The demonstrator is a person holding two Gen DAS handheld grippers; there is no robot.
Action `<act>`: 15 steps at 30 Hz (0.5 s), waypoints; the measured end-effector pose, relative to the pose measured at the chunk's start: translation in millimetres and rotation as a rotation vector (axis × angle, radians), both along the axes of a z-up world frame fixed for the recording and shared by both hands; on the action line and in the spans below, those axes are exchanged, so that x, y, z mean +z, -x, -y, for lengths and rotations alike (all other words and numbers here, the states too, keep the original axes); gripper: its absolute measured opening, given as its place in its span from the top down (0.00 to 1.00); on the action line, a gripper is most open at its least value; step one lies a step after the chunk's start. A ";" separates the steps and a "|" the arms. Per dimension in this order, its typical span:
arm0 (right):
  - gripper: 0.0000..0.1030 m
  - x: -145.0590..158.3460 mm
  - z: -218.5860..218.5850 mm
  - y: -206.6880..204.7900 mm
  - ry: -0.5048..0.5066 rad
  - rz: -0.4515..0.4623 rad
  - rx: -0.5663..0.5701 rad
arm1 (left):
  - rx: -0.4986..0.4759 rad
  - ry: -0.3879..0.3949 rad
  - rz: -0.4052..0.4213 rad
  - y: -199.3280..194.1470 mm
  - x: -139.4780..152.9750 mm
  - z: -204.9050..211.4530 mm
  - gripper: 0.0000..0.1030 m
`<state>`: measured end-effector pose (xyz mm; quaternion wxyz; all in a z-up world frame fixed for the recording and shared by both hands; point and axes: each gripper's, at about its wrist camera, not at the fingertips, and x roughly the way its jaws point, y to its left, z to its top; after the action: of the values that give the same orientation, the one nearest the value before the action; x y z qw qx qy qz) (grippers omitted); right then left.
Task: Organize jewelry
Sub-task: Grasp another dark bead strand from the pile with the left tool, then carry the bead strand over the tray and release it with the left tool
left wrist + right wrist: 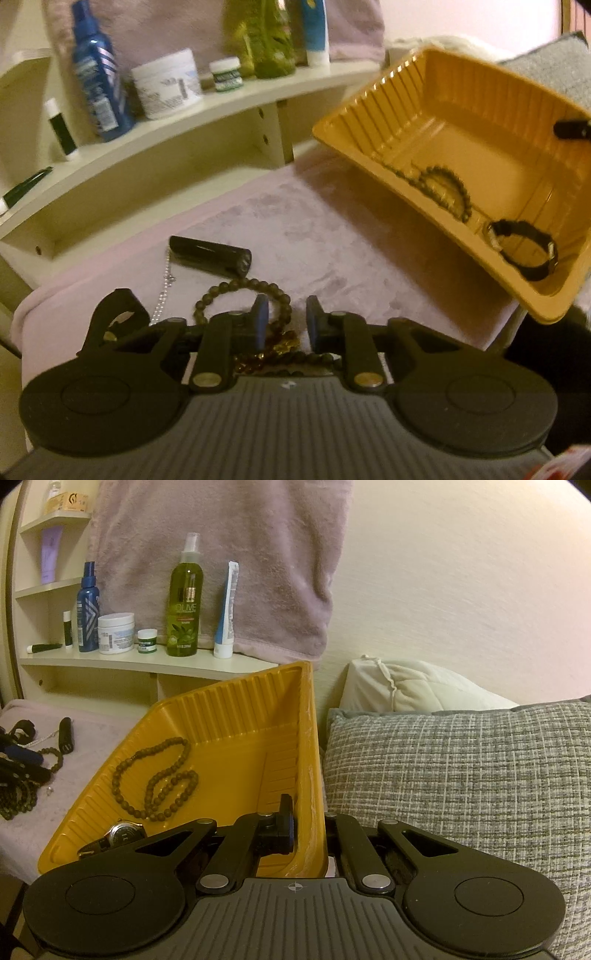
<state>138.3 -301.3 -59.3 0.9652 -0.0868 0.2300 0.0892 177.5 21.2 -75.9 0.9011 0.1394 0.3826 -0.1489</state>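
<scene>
- The right claw (308,827) was clamped on the right-hand wall of the yellow tray (236,709), one finger inside the tray and the other outside it, holding the tray tilted above the counter (332,236).
- Inside the tray, in the right wrist view, a long string of brown beads (159,775) lay looped against the ribbed floor at about 10 o'clock from the claw, and a wristwatch (123,832) rested at the lowest corner, at about 9 o'clock.
- In the left wrist view the tray (369,110) hung at about 2 o'clock, with the beads (447,188) and the watch (524,251) gathered along its lower side.
- The left claw (284,325) stood a little apart over the pink cloth on the counter, its blue pads on either side of part of a beaded bracelet (236,291); whether the pads touched the beads could not be told.
- More dark and amber beads (280,350) lay just under the claw.
- A black cylinder (210,254) lay at about 11 o'clock from the left claw, with a thin silver chain (166,291) beside it.
- On the shelf (147,662) behind stood a blue bottle (88,609), a white jar (115,633), a green olive spray bottle (184,602) and a white-and-blue tube (226,613).
</scene>
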 end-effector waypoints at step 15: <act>0.97 0.9 -0.6 -0.5 0.005 0.004 0.002 | 0.027 0.114 0.004 -8.2 34.5 -17.0 0.94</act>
<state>138.8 -300.6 -58.5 0.9653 -0.0898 0.2283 0.0894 185.7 38.2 -41.4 0.9102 0.0829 0.3736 -0.1581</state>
